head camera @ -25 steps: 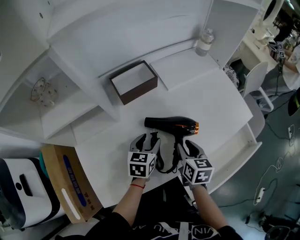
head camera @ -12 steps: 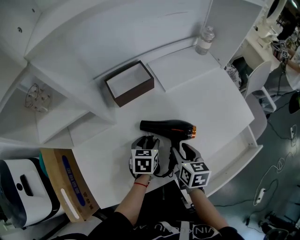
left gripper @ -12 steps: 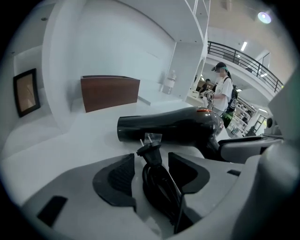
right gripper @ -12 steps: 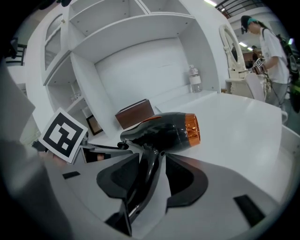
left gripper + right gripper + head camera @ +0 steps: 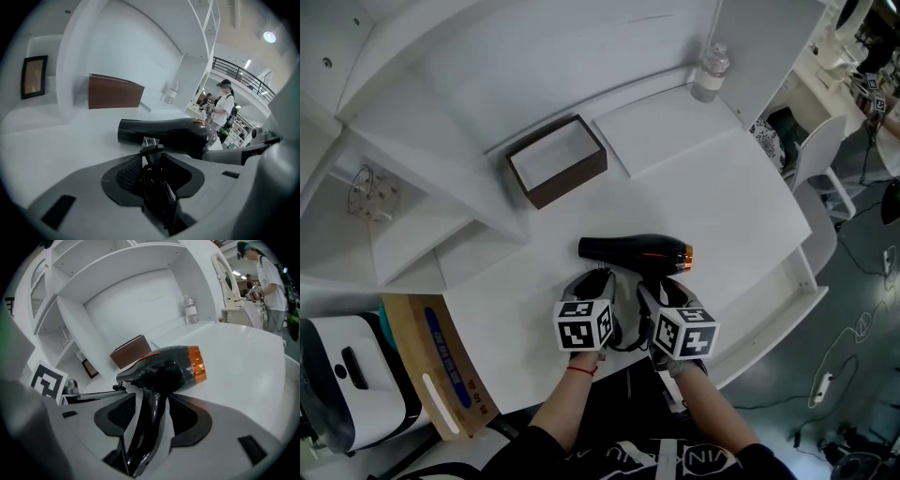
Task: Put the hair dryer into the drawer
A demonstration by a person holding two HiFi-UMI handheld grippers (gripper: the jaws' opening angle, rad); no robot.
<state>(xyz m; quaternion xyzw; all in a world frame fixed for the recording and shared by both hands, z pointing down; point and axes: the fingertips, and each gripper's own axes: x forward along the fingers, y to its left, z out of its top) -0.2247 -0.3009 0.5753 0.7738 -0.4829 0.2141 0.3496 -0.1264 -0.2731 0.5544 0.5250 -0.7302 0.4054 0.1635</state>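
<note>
A black hair dryer (image 5: 634, 253) with an orange ring lies on the white desk (image 5: 722, 206), nozzle pointing left. Its handle (image 5: 147, 423) runs back between the jaws of my right gripper (image 5: 661, 292), which are opening; gaps show on both sides of the handle. My left gripper (image 5: 593, 284) sits just left of it, jaws closing on the dryer's black cord and plug (image 5: 154, 183). In the left gripper view the dryer's body (image 5: 168, 133) lies right beyond the jaws. A white drawer (image 5: 806, 281) stands pulled out at the desk's right front.
A brown box (image 5: 556, 161) stands behind the dryer and a water bottle (image 5: 710, 73) at the back right. Shelves rise along the left and back. A cardboard box (image 5: 441, 366) and a white appliance (image 5: 337, 375) sit at the lower left, a chair (image 5: 816, 159) at the right.
Both grippers have rolled a little and stayed at the dryer's near side. The right gripper has edged closer to the dryer's body.
</note>
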